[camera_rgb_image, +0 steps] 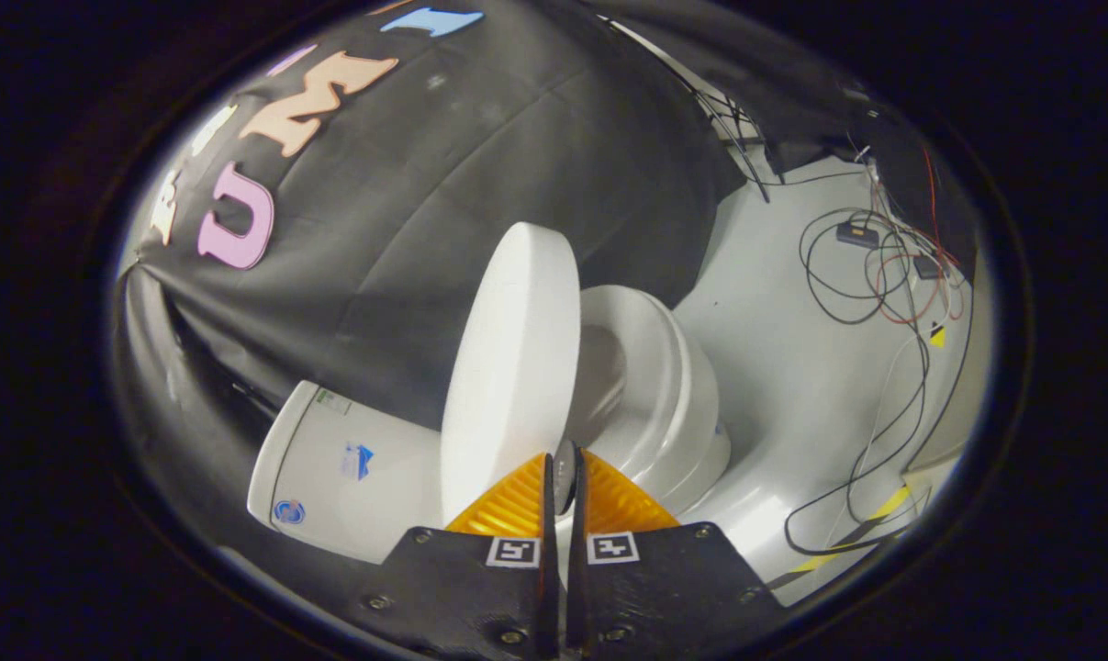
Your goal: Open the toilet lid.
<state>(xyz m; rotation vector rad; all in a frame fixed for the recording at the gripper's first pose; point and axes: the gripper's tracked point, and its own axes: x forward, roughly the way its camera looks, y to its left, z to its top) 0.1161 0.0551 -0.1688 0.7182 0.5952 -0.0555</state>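
The white toilet lid [512,367] is raised well off the seat and stands between the tank [333,468] and the bowl [673,395]. The seat ring and the bowl's opening [609,367] are exposed beside it. My gripper [565,466] is at the lid's free edge. Its two orange fingers [517,505] are drawn close together, and the lid's thin rim runs into the narrow gap between them. The gripper is shut on that rim.
The white tank carries a few small stickers and sits against the black cloth wall [443,202]. Several loose black and red cables [875,275] and small boxes lie on the pale floor [792,367] beyond the bowl. A yellow-and-black tape strip [875,519] marks the floor nearby.
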